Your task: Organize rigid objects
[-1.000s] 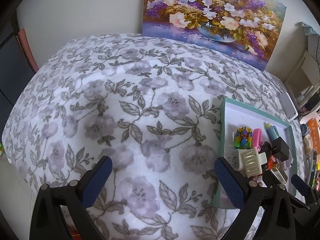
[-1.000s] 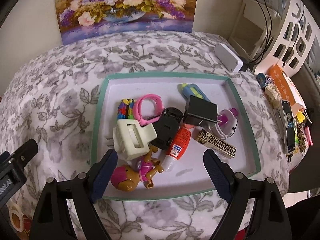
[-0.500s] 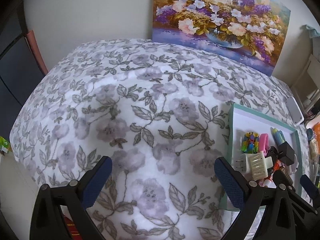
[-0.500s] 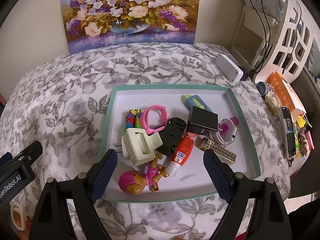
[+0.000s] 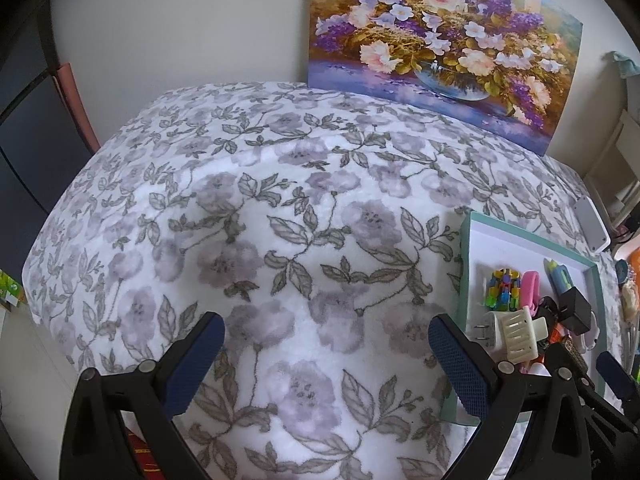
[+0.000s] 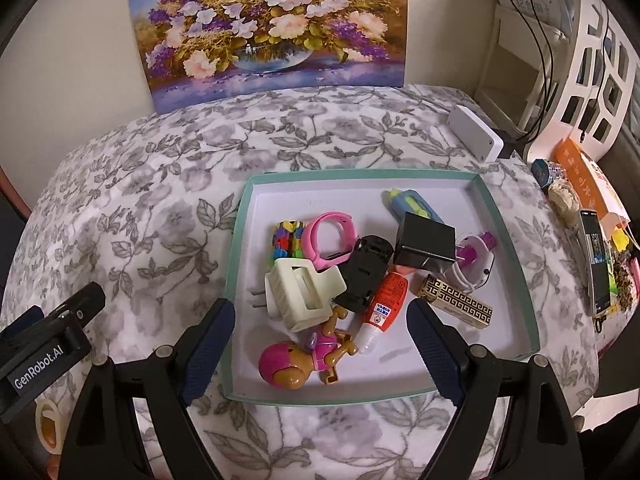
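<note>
Tray (image 6: 504,236), teal rim, white floor, sits on the floral cloth (image 5: 280,248) right of its middle; it works as the bin, so all the rigid items are heaped inside it, mostly at tray centre and near edge, far strip of tray bare

Painting (image 6: 276,28) leans on the wall behind tray, just backdrop

Left gripper (image 5: 326,364) left of tray, over bare cloth, jaws wide, holding nothing; looks parked so it stays out of the way

Right gripper (image 6: 320,350) hovers over tray's near edge, jaws wide apart, empty, doll and clip between the fingers in view; probably lined up for a pick from the pile

Power bank (image 6: 474,138) on cloth beyond tray's far right corner, outside it

Cream clip (image 6: 300,292) near tray's left wall, resting on a white plug and on the doll

Black box (image 6: 426,246) right of tray centre, propped on other items

Black holder (image 6: 364,272) tray centre, tilted

Doll (image 6: 304,360) at tray's near edge, on its side

Gold case (image 6: 458,306) near-right, flat

Glue tube (image 6: 382,312) slanted beside holder

Pink band (image 6: 324,240) and block toy (image 6: 286,238) left of centre, touching

Cutter (image 6: 408,204) toward far side, partly under box
</note>
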`<action>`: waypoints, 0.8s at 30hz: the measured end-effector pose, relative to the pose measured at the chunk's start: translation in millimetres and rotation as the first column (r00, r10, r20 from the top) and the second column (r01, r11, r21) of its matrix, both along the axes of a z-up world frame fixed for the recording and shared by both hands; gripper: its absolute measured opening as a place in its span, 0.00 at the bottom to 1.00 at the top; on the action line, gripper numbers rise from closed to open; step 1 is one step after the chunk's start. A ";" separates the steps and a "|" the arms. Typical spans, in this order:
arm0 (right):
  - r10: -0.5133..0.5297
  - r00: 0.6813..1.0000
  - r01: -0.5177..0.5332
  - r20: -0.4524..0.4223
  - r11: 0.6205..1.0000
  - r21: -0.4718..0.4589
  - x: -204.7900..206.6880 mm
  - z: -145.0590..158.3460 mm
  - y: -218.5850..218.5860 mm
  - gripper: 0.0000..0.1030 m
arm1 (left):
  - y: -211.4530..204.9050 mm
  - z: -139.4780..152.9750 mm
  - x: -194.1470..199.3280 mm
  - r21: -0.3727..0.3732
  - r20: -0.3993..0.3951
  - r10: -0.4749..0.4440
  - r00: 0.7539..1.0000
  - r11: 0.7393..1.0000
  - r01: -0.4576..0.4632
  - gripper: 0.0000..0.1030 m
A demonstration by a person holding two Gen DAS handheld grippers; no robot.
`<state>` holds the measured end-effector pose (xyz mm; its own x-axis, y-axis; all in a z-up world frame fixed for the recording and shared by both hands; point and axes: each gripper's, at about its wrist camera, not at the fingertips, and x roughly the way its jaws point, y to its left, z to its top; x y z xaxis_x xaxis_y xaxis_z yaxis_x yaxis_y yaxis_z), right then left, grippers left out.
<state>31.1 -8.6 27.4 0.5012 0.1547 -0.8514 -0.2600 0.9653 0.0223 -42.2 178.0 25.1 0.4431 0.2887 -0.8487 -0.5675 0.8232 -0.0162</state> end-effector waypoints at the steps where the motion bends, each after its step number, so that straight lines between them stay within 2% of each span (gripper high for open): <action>1: 0.000 1.000 0.000 -0.002 1.000 0.000 0.2 -0.4 0.3 0.86 | 0.0 0.0 0.1 0.000 0.000 0.000 1.000 1.000 0.000 1.00; 16: -0.003 1.000 0.003 -0.024 1.000 -0.007 4.0 -5.4 1.5 0.86 | 0.7 -0.8 1.5 0.017 -0.015 0.019 1.000 1.000 -0.018 1.00; 24: -0.012 0.999 0.011 -0.049 1.000 -0.025 6.8 -11.6 1.4 0.86 | -2.2 -0.5 2.5 0.011 -0.011 -0.001 1.000 1.000 0.001 1.00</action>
